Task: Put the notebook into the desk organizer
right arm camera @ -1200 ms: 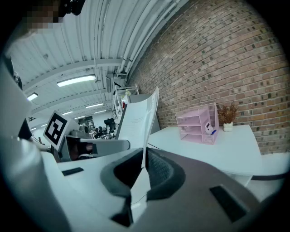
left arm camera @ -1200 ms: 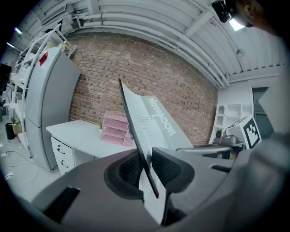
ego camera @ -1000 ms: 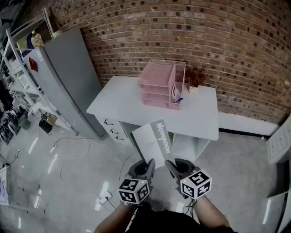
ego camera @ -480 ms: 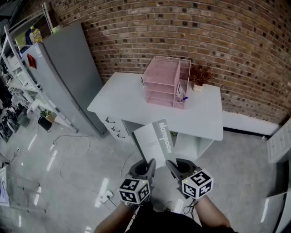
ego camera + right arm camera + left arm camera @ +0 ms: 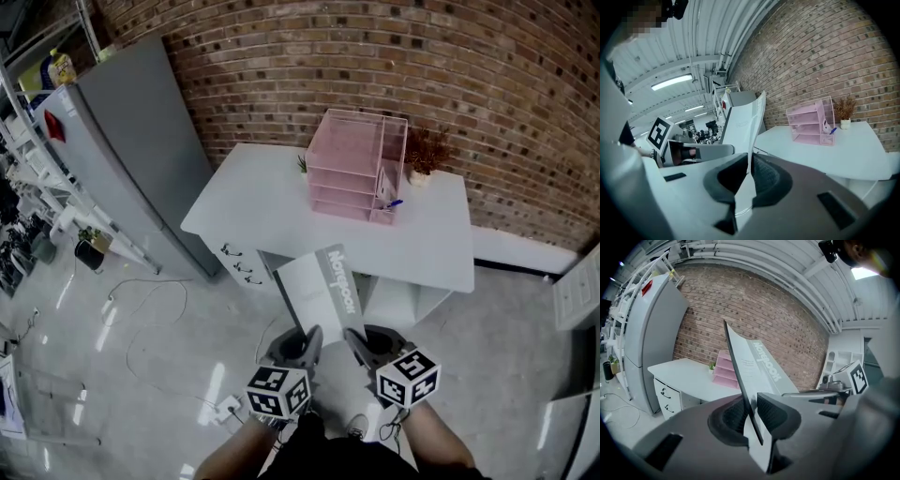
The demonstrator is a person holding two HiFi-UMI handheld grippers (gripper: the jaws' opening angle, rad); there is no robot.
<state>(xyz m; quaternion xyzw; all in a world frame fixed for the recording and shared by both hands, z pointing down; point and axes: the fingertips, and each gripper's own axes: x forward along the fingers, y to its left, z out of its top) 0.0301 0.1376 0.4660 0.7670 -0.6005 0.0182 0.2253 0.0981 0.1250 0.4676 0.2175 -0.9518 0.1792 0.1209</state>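
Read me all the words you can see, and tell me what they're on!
"Notebook": on the grey strip of the notebook cover.
Small print on the notebook's white cover: too small to read.
Red sticker on the tall grey cabinet: too blurred to read.
Square markers on the cubes: patterns only, no words.

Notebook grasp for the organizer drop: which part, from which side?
Grip the notebook by its near edge, coming from the person's side, as the left gripper and right gripper do now, each shut on that edge. It is thin and flat, so the pads close on its two faces. The far end is then likely free to lead into the desk organizer.
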